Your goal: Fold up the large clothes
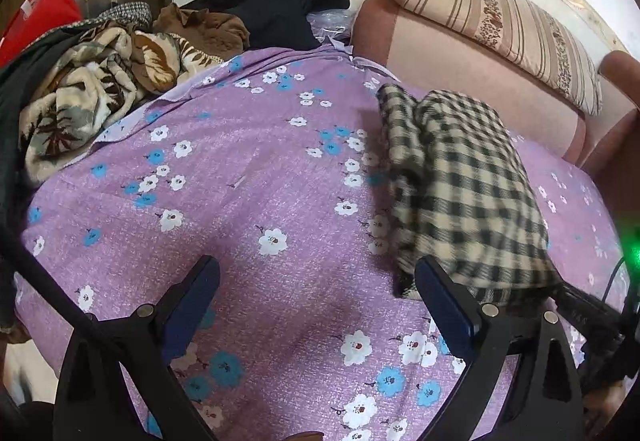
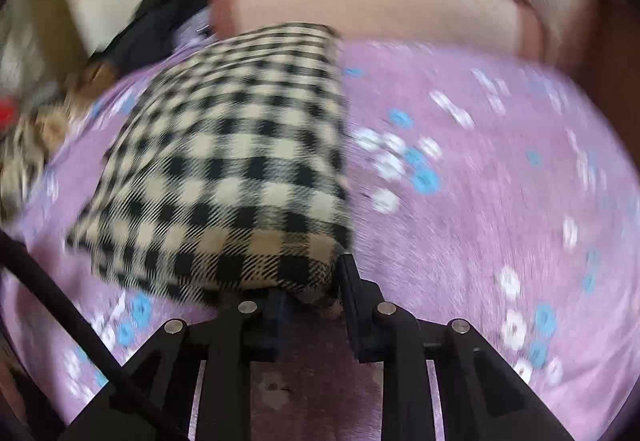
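Purple floral bedsheet (image 1: 248,201) underneath, folded checked garment (image 2: 240,161) lying on it. Right gripper (image 2: 312,293) looks clamped on its near corner, though it's blurry. Left gripper (image 1: 316,301) is wide open, empty. I'd set the bundle down slowly, keeping the edges square.

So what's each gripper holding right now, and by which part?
The right gripper pinches the checked cloth by its near folded edge. The left gripper is open, holding nothing.
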A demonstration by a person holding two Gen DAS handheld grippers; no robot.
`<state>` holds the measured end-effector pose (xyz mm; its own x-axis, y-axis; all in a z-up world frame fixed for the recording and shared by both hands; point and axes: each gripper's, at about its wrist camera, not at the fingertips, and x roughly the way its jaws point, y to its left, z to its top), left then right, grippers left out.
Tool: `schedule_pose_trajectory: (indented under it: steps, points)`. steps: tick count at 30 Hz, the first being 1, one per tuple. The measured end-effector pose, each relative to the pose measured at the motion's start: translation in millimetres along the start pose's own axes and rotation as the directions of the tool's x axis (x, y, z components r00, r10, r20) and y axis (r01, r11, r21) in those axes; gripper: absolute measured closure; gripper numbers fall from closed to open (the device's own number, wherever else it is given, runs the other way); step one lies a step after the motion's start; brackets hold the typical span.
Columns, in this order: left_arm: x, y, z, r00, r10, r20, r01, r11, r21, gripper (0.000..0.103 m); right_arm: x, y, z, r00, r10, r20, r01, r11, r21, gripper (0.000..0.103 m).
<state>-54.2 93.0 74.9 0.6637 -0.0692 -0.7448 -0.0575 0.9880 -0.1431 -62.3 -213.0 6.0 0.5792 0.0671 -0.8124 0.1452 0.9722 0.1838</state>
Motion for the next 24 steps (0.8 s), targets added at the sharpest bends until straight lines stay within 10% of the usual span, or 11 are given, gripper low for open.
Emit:
schedule_pose_trajectory:
  steps: [6, 8, 24]
  points:
    - [7, 1, 2, 0.999, -0.033, -0.031, 0.033, 0.999, -0.008, 0.006, 7, -29, -4, 0.999, 0.029, -0.034, -0.023, 0.985, 0.17, 0.073]
    - [8, 1, 2, 0.999, -0.029, -0.033, 0.029, 1.0, -0.001, 0.006, 5, -30, -7, 0.999, 0.016, -0.038, -0.01, 0.987, 0.158, 0.057]
    - [15, -19, -14, 0.997, -0.021, -0.077, 0.027, 0.997, 0.073, 0.006, -58, -11, -54, 0.998, -0.06, 0.03, 0.06, 0.998, -0.022, 0.054]
